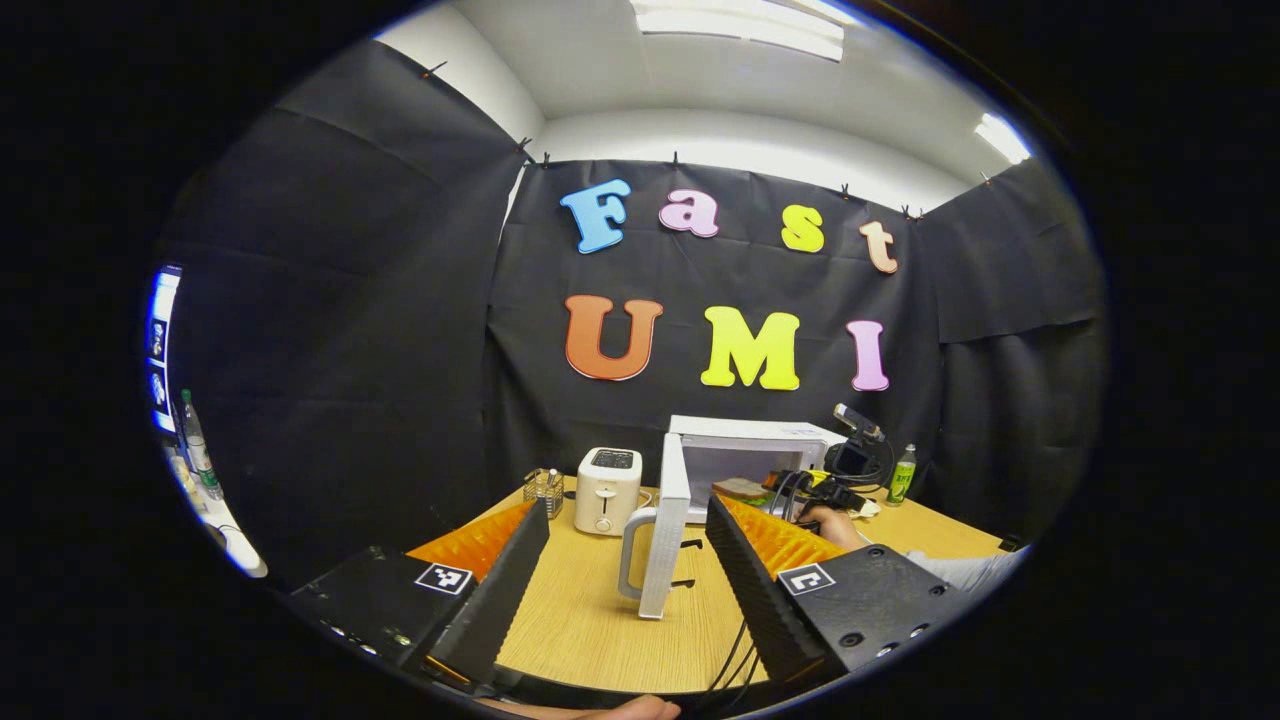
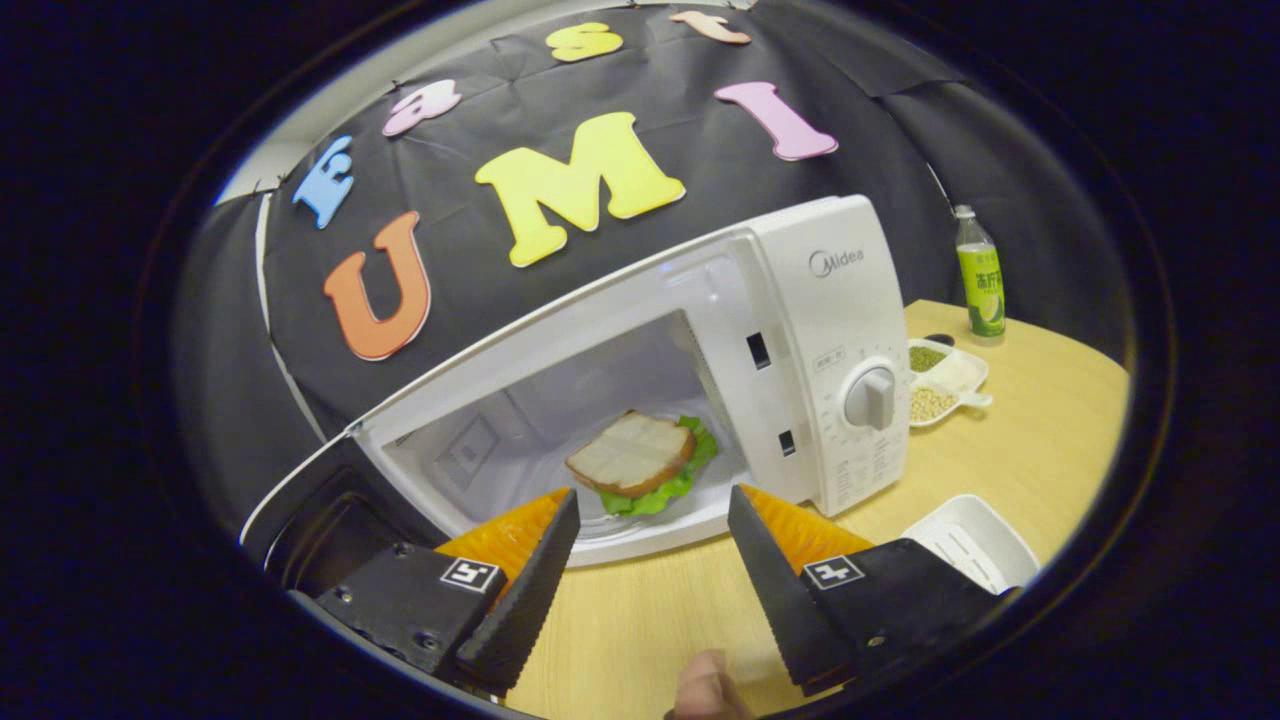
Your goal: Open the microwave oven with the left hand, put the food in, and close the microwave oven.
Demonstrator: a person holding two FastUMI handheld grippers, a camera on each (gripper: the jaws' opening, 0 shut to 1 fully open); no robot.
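In the left gripper view, the left gripper is held with its jaws spread wide and nothing between them. Just beyond the jaws, the microwave door is seen swung open, edge-on, its handle turned toward the left jaw. Past the right jaw, the right gripper and the hand holding it are seen at the microwave. A toaster stands beyond the left jaw on the wooden surface.

In the right gripper view, the right gripper is also seen with jaws apart and empty. Straight ahead between them, the sandwich lies inside the open cavity. Beyond the right jaw, a white tray, a divided dish and a green bottle are set.
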